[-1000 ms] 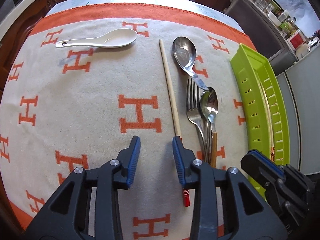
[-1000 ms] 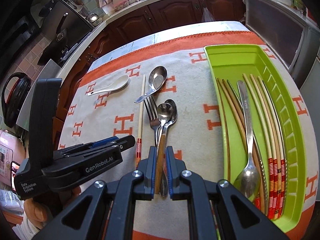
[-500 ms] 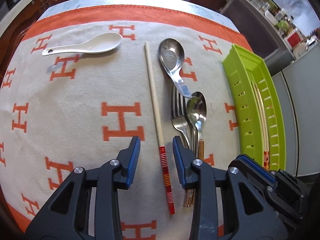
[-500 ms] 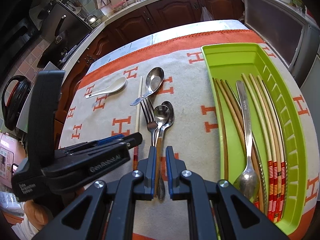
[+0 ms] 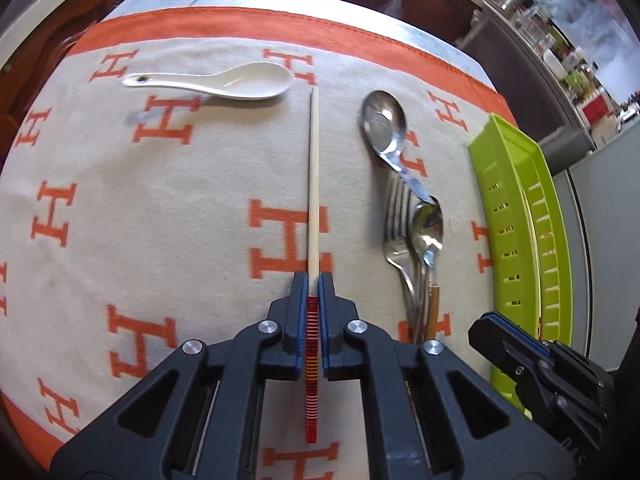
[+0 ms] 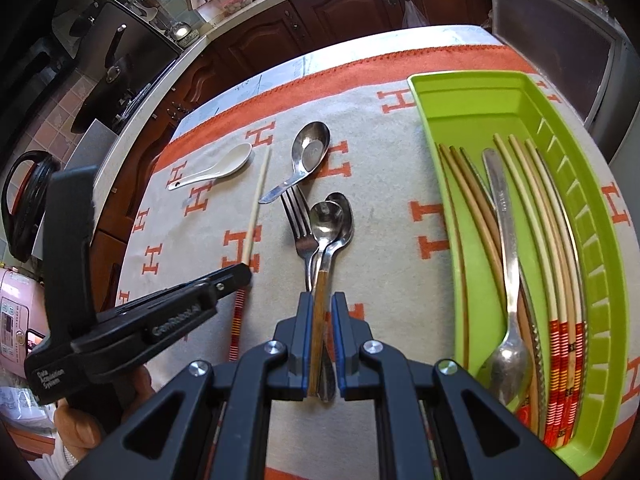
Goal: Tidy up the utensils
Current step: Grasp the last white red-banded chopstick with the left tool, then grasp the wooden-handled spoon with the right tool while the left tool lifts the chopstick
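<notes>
The left gripper [image 5: 314, 280] pinches a single pale wooden chopstick with a red-and-yellow striped end [image 5: 313, 184], its fingers pressed against the striped part while the shaft lies along the cream cloth with orange H letters [image 5: 120, 208]. The right gripper [image 6: 320, 300] has its fingers closed on the wooden handle of a steel spoon [image 6: 326, 224], which lies among a steel fork [image 6: 298, 220] and another spoon. A white ceramic soup spoon [image 5: 224, 82] lies farther off. The lime-green plastic tray [image 6: 472, 100] at the right holds chopsticks and a spoon.
</notes>
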The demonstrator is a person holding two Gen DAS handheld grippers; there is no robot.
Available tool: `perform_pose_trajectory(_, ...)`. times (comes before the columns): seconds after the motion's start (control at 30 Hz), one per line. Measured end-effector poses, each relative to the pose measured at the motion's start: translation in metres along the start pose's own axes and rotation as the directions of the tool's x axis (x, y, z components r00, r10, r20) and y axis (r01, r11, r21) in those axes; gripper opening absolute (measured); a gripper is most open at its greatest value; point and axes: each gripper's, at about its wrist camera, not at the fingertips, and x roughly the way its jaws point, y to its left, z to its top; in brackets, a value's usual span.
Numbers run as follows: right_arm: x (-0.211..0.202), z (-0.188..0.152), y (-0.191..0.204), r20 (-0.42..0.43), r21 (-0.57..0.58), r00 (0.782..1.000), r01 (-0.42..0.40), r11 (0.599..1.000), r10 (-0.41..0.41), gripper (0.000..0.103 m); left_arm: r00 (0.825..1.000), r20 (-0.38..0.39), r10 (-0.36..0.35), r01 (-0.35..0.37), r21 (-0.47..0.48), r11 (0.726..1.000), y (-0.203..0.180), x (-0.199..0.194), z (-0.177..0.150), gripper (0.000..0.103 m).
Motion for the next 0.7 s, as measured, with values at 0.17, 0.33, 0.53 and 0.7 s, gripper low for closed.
perform_pose_trajectory(0.17, 0.013, 0.002, 0.006, -0.025, -0.006, 1.000, 0.019, 1.000, -0.019, 0.009, 1.000, 0.006, -0.017, 0.017, -0.039, 0.999, 0.017, -0.006, -0.006, 0.003)
perform_pose_trajectory(0.33, 0.025, 0.002, 0.009, -0.048, -0.002, 0.997, 0.052, 0.999, -0.053, 0.009, 1.000, 0.021, -0.023, 0.024, -0.050, 0.998, 0.028, -0.011, -0.006, 0.003)
perform_pose_trajectory(0.53, 0.034, 0.003, 0.010, -0.051, 0.007, 0.996, 0.070, 0.998, -0.069, 0.009, 0.999, 0.017, -0.038, 0.039, -0.052, 0.998, 0.033, -0.011, -0.007, 0.003)
perform_pose_trajectory(0.7, 0.038, 0.006, 0.004, -0.061, 0.050, 0.998, 0.025, 0.998, -0.022, 0.012, 0.999, 0.007, -0.046, 0.047, -0.052, 0.998, 0.033, -0.008, -0.008, 0.003)
